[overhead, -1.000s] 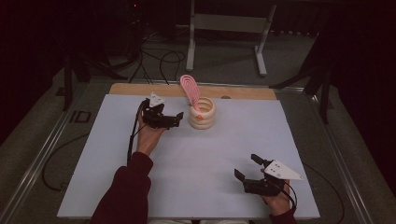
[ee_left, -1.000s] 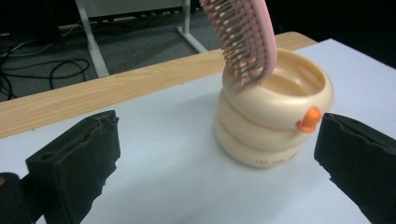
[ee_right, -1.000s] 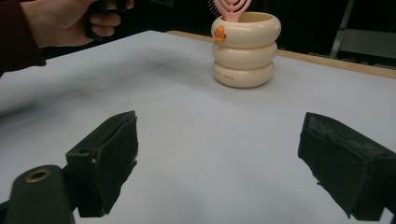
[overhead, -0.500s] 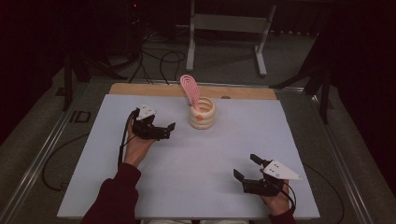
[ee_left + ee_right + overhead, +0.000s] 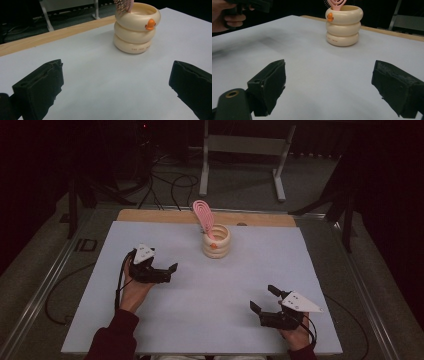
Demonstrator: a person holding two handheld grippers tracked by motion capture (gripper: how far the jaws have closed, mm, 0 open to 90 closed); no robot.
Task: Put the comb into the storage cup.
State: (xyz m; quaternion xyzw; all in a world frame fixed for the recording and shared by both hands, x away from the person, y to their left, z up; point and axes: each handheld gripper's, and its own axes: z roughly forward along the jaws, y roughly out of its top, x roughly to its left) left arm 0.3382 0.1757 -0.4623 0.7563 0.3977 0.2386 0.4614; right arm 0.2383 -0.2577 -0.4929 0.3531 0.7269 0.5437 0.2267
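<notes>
**Open grippers flank a ringed holder on a white table**

High view: a cream ringed holder (image 5: 216, 242) with a pink hairbrush (image 5: 202, 215) standing in it sits near the table's (image 5: 310, 265) far edge. The left gripper (image 5: 172, 269) hangs spread and empty near it; the right gripper (image 5: 263, 298) gapes near the near edge.

Left gripper view: bare tabletop lies between jaws and holder, which bears an orange beak (image 5: 150, 24) and small unreadable lettering.

Right gripper view: the holder stands far off, nothing intervening.

The cream ringed holder (image 5: 136, 30) looked like glossy smooth plastic, the pink brush (image 5: 202, 215) plastic too; the table (image 5: 200, 305) was matt white, its far edge wood
</notes>
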